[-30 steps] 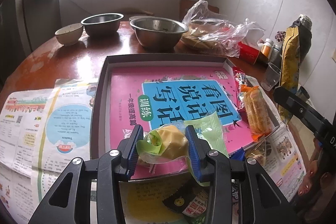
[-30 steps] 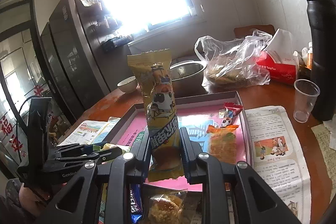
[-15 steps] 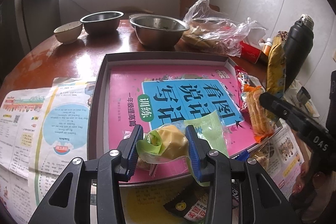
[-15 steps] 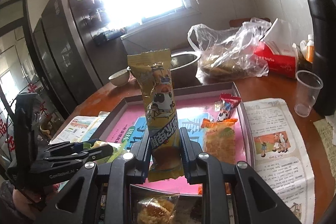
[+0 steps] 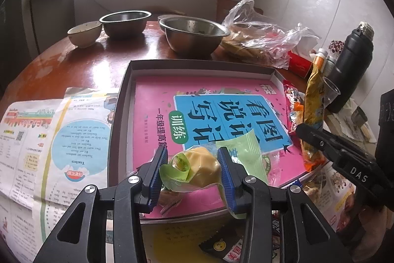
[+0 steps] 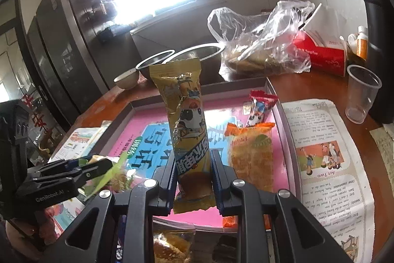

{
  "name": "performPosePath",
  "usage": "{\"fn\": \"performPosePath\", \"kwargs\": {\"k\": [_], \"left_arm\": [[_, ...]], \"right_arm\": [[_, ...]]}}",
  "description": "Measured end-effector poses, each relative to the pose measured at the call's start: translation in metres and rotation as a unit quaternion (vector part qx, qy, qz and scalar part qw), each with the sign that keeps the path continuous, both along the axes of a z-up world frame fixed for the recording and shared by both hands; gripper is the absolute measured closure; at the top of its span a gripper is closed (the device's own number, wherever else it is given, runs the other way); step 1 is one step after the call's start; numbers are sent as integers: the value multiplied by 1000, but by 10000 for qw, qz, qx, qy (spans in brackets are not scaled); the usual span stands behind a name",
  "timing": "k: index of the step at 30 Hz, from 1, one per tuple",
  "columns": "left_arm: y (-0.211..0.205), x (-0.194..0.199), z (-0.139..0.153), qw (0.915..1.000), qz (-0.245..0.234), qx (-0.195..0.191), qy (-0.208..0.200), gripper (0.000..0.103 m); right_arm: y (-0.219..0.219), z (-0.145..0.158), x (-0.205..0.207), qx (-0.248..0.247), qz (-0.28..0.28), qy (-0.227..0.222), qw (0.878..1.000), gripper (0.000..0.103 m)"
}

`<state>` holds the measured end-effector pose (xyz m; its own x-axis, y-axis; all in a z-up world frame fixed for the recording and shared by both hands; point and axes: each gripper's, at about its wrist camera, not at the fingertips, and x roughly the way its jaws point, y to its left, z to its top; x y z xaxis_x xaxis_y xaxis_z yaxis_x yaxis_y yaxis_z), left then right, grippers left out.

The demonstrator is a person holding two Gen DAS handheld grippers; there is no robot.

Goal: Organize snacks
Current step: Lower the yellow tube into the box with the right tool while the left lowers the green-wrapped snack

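My left gripper is shut on a yellow pastry in a clear green wrapper, held over the near edge of the shallow grey box that holds a pink book. My right gripper is shut on a tall yellow snack packet that stands upright above the same box. In the left wrist view that yellow packet and the right gripper hang over the box's right side. An orange snack pack and a small red packet lie inside along the right wall.
Newspaper sheets flank the box on the round wooden table. Behind stand two steel bowls, a small ceramic bowl, a plastic bag of food, a red tissue box, a clear cup and a black flask. More wrapped snacks lie near the front.
The right gripper has come down and leftward with the yellow packet, closer over the box's right side. The left gripper and its pastry have stayed in place.
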<state>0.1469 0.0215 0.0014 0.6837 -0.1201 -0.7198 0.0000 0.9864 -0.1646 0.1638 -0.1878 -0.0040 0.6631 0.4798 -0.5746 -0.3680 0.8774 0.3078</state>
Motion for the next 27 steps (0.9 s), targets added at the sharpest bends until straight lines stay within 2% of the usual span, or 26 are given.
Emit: {"fn": "performPosePath", "kwargs": {"k": [18,27], "left_arm": [[2,1,-1,10000,43,-50,17,59],[4,1,-1,9999,91,-56,20,59]], "right_arm": [[7,-13,4,-119,-44,275,9995,77],[8,-10,1,-144,-81,225,9996,76]]}}
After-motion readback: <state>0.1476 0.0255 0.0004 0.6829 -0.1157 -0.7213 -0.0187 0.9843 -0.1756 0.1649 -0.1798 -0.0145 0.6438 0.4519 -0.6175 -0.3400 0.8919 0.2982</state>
